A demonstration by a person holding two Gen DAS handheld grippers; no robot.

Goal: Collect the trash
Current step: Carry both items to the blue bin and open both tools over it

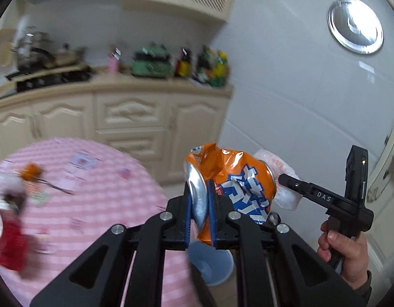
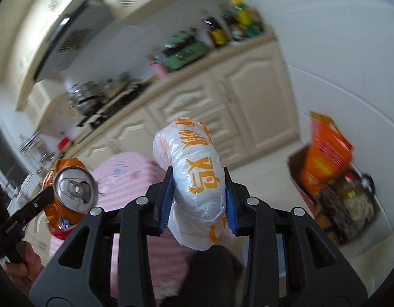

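My left gripper is shut on a crushed orange soda can, pinching its silver end rim between the blue pads. The same can shows at the lower left of the right wrist view. My right gripper is shut on a white plastic bag with orange print, squeezed between its blue pads. That bag appears behind the can in the left wrist view, held by the right gripper, with a hand on its handle. Both grippers hang in the air beside the table.
A round table with a pink checked cloth carries a red can and small scraps. A blue bin stands on the floor below the left gripper. Cream cabinets line the back. A cardboard box with an orange packet sits at the right.
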